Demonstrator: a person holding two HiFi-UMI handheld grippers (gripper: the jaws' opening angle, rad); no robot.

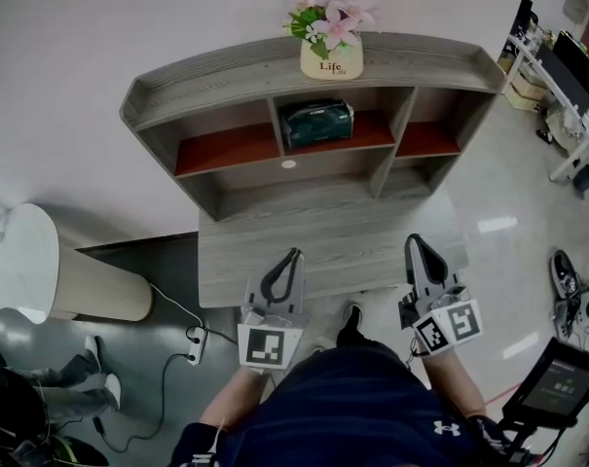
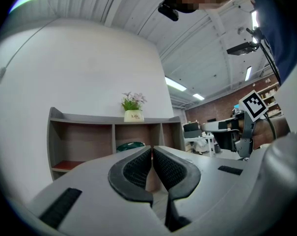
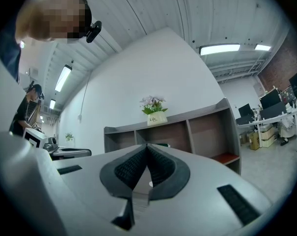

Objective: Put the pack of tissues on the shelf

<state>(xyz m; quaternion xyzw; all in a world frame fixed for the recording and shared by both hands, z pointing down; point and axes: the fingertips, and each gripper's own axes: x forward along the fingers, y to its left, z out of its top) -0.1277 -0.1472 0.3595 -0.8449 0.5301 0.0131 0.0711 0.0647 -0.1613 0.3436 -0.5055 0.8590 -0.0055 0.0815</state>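
The dark green pack of tissues lies in the middle compartment of the grey shelf unit, on its red-brown board. In the left gripper view the pack of tissues shows just above the jaw tips. My left gripper is shut and empty, held over the near edge of the desk. To its right, my right gripper is also shut with nothing in it. Both point toward the shelf, well short of it. In the right gripper view the pack is mostly hidden behind the right gripper.
A cream flower pot with pink flowers stands on top of the shelf. A round white side table is at the left, a power strip lies on the floor, and office desks stand at the far right. A person's legs show bottom left.
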